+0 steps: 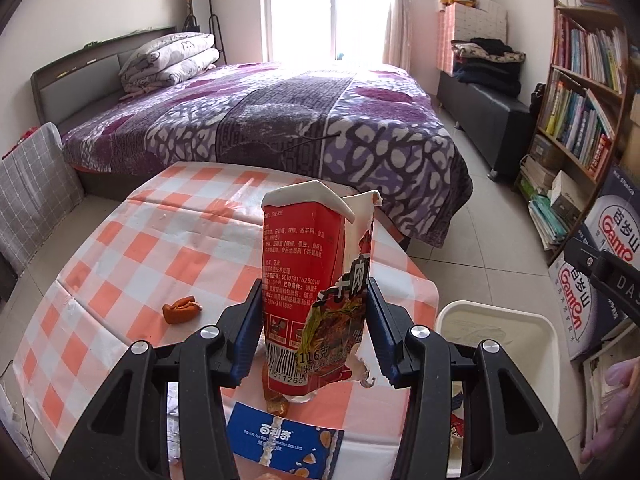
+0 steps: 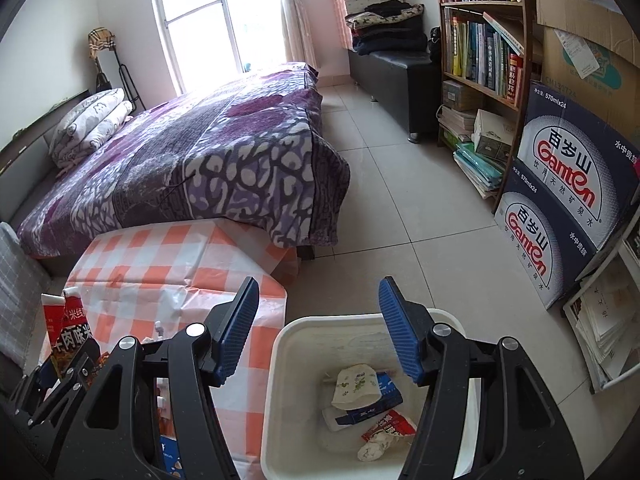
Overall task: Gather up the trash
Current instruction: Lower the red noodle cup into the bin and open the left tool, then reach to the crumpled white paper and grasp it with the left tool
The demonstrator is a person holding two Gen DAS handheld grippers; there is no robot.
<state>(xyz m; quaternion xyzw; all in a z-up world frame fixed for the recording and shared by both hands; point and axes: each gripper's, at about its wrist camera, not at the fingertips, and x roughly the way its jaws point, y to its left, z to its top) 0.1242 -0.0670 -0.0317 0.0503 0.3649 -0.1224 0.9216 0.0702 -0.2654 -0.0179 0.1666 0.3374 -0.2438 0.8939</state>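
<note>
A bedroom with white walls and a pale tiled floor [image 2: 420, 216] is lit by a bright window [image 1: 300, 8] behind the bed [image 1: 256, 120], which wears a purple patterned blanket with folded bedding [image 1: 168, 62] stacked at its dark headboard. Along the right wall stand a dark bench [image 2: 388, 68] piled with folded clothes, a wooden bookshelf [image 2: 484, 40] packed with books, and 2 stacked water cartons [image 2: 560, 184]. At the bed's foot sits a low table under an orange-and-white checked cloth [image 1: 132, 248].
</note>
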